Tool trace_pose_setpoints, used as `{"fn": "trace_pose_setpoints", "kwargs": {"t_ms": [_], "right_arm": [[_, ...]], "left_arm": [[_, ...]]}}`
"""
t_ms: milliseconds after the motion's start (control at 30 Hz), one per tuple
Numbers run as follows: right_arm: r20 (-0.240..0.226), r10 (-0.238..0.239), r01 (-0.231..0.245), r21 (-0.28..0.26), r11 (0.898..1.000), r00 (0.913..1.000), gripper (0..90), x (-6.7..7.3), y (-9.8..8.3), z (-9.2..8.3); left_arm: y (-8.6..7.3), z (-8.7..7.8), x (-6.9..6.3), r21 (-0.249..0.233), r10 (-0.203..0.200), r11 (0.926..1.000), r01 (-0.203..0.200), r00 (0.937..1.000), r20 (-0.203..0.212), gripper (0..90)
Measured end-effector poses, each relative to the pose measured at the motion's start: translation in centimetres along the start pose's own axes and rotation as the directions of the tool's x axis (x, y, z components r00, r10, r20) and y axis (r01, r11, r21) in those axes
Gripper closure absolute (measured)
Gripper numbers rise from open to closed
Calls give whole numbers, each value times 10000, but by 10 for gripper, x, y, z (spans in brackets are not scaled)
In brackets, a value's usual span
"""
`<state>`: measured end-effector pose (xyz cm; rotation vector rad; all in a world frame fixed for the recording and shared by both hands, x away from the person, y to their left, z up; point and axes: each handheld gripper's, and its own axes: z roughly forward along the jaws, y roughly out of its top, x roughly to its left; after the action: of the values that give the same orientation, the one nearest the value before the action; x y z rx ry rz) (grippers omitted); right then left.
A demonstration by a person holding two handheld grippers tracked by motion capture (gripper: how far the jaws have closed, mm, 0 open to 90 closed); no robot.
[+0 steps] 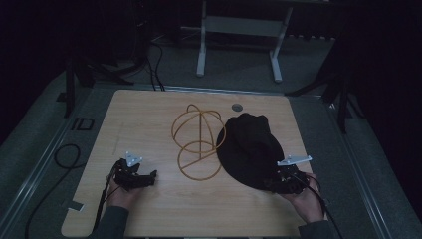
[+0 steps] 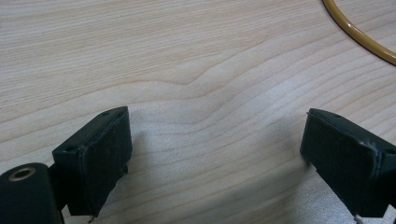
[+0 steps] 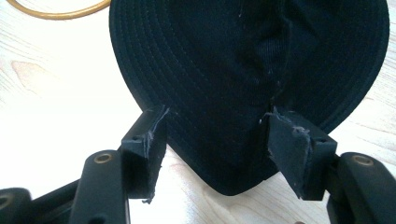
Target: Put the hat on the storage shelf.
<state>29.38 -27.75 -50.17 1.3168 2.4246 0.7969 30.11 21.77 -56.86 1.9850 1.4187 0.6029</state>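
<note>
the right gripper (image 3: pixel 212 144) sits open astride the black hat's (image 1: pixel 249 144) brim, not yet clamped. the left gripper (image 2: pixel 215 158) rests open on the desk (image 1: pixel 144 129), and the wire stand (image 1: pixel 198 142) looks bare, so the hat is unplaced.

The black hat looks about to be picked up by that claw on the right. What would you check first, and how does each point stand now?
1. Right claw open: ok, jaws spread.
2. Brim of the black hat between the jaws: ok, its near edge lies there.
3. Jaws closed on the brim: not ok, not yet.
4. Left claw free: ok, open over the bare table.
5. Wire hat stand upright, beside the hat: ok.
6. Hat clear of the stand's wire: cannot tell, they overlap in the high view.
</note>
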Motion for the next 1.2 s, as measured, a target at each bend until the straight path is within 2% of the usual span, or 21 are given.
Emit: {"fn": "trace_pose_setpoints", "kwargs": {"t_ms": [233,500,933,1200], "right_arm": [[-26,-320,321,420,9986,9995,356,-5,13,-3],[-280,-318,339,761,9965,9991,334,-12,24,-6],[-185,-514,534,1359,9893,9985,321,-13,43,-2],[-91,-724,728,1795,9811,9973,335,-12,57,3]], "left_arm": [[0,0,0,25,3,10000,-3,10000,4,94],[0,0,0,29,5,10000,-5,10000,4,94],[0,0,0,32,8,10000,-9,10000,3,94],[0,0,0,30,7,10000,-7,10000,3,94]]}}
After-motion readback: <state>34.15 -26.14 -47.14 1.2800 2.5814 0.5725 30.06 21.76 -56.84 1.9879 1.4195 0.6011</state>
